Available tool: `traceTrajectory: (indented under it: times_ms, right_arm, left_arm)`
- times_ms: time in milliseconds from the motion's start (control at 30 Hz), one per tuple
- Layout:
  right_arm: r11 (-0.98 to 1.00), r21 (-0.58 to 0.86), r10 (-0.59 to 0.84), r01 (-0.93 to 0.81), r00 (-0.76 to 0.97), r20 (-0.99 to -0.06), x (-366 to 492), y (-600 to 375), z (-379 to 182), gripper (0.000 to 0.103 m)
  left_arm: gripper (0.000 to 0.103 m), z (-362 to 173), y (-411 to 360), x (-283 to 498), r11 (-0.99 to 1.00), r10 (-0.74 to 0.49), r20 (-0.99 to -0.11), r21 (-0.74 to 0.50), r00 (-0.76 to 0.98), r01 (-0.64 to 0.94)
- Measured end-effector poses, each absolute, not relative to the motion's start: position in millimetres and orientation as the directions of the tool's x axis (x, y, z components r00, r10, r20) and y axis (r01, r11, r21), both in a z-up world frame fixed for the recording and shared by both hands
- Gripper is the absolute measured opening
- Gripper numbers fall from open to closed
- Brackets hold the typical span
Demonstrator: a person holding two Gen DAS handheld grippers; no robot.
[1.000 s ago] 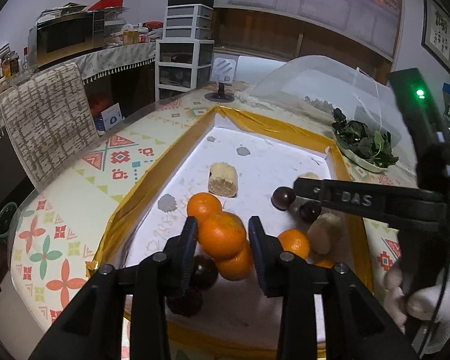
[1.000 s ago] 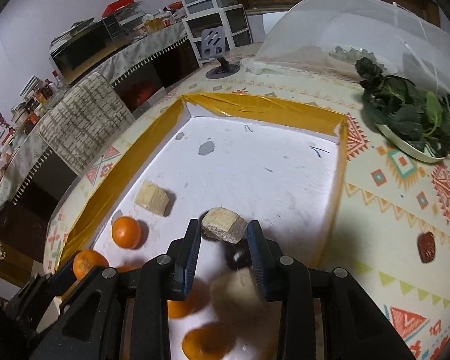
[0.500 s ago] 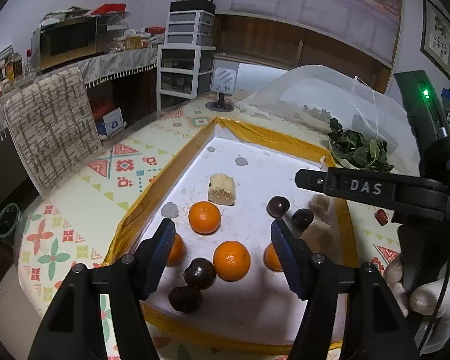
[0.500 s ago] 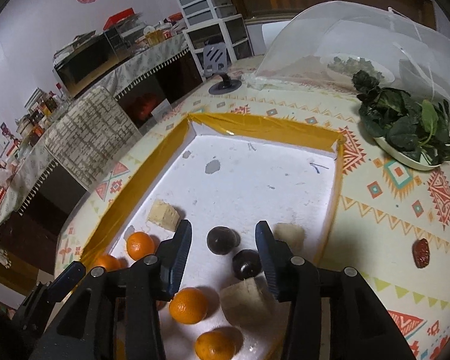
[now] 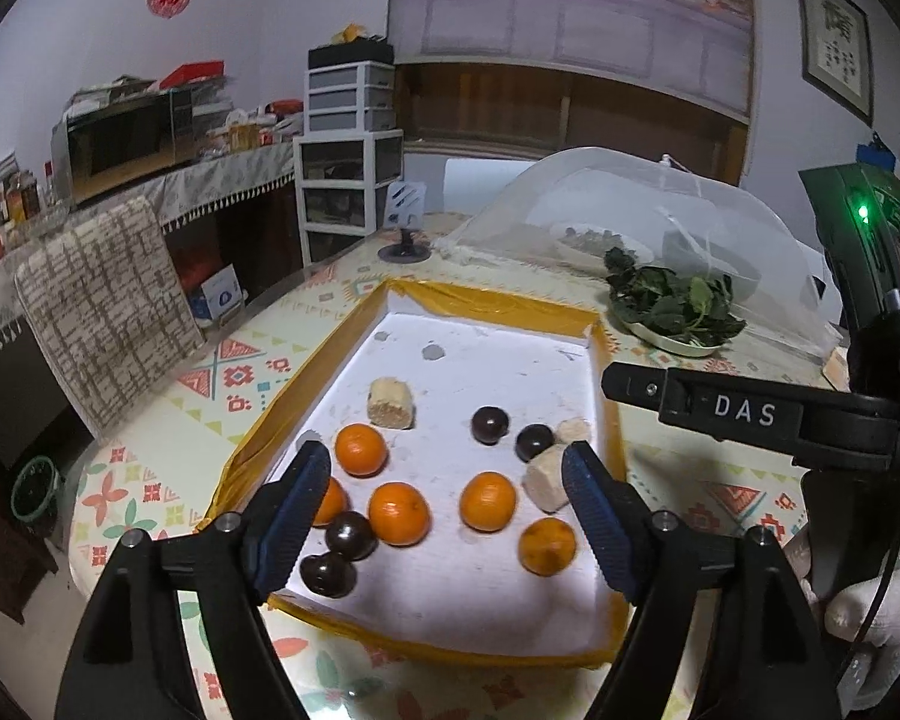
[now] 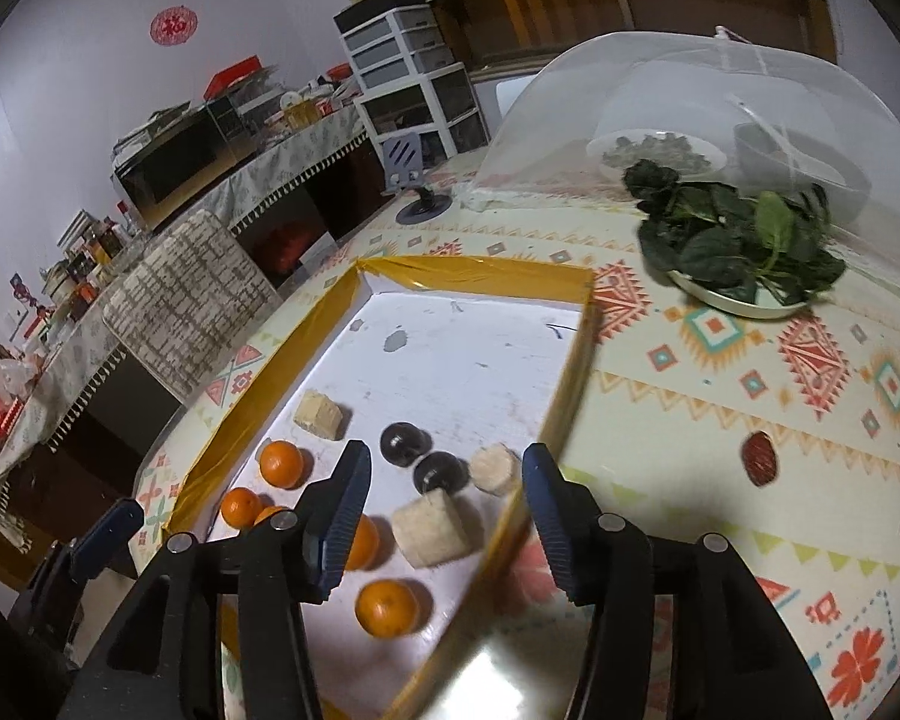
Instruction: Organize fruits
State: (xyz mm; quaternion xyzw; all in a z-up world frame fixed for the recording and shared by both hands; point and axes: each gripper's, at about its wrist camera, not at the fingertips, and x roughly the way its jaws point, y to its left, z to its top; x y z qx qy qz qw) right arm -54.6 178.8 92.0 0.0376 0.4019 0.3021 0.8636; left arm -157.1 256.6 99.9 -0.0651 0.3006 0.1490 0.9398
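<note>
Both grippers are lifted off the fruit, jaws opening and empty.
Left gripper (image 5: pixel 447 501), right gripper (image 6: pixel 441 495): one round orange tangerine (image 5: pixel 399 513) between the jaws is best centred before closing.

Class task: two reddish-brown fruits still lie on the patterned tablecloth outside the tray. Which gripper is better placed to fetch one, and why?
Probably the right gripper: its jaws are opening and empty, and the red fruits lie just off its right side. The left gripper sits across the tray.
</note>
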Motion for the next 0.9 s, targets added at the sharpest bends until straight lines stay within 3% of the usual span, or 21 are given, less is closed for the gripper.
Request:
traceTrajectory:
  times_ms: [533,900]
  right_arm:
    - [0.877,0.328,0.480,-0.351,0.604,-0.636,-64.3,45.4,98.3,0.061]
    - [0.939,0.327,0.310,-0.106,0.672,-0.673,-50.2,-100.2,81.5,0.061]
  left_arm:
    - [0.079,117.6,198.5,-164.5,0.973,0.193,-0.565,0.003,0.802,-0.232]
    - [0.079,96.9,142.4,-121.4,0.994,-0.031,-0.642,-0.103,0.766,-0.046]
